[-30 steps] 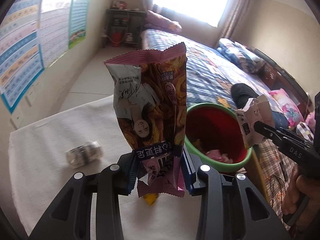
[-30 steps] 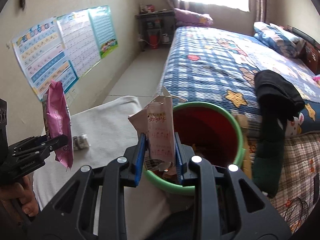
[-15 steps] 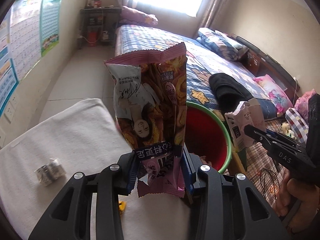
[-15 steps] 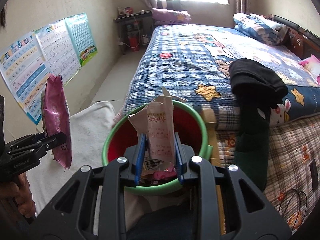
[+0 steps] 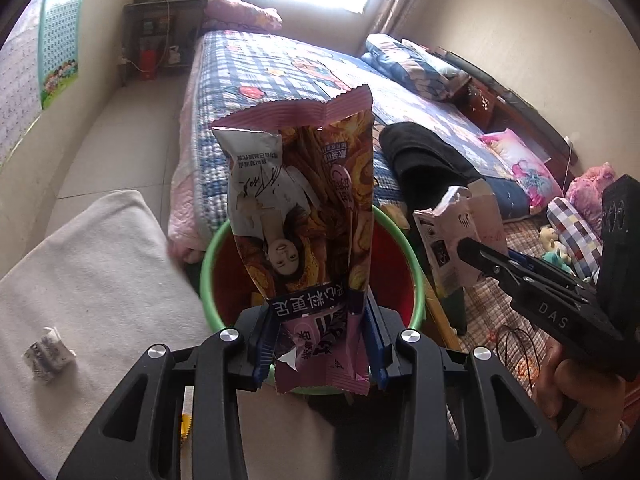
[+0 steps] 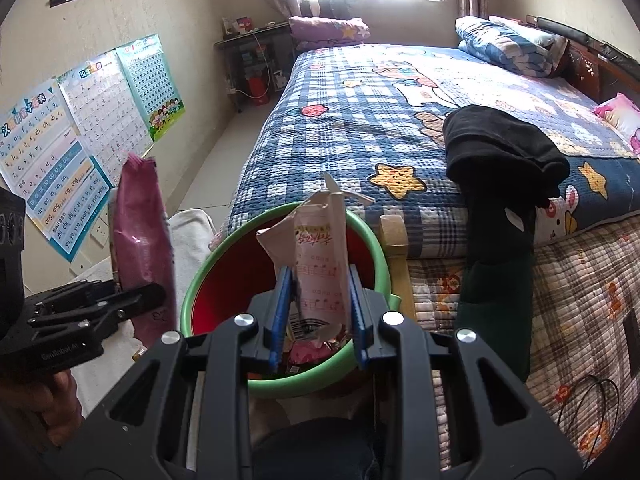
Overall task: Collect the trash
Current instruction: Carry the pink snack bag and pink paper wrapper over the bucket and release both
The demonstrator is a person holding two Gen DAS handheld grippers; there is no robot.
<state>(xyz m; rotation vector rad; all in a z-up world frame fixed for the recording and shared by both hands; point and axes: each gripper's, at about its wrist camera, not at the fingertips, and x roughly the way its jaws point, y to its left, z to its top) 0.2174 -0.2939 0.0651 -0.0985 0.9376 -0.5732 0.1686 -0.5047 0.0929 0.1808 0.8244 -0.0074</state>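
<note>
Just past the left gripper (image 5: pixel 320 344), whose fingers pinch the upright snack bag (image 5: pixel 304 216), sits the bin (image 5: pixel 416 276); right view: right gripper (image 6: pixel 318 312) clamps the carton (image 6: pixel 320 256), also upright, bin mouth directly beyond, so probably nearer.

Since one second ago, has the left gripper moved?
Yes. The left gripper with the snack bag moved from over the white cloth to over the bin.

A green-rimmed red bin (image 5: pixel 416 280) holds wrappers. Above it, a tall pink snack bag (image 5: pixel 304 216) stands upright, print upside down. A torn white carton (image 6: pixel 320 256) stands upright over the bin's near rim.
</note>
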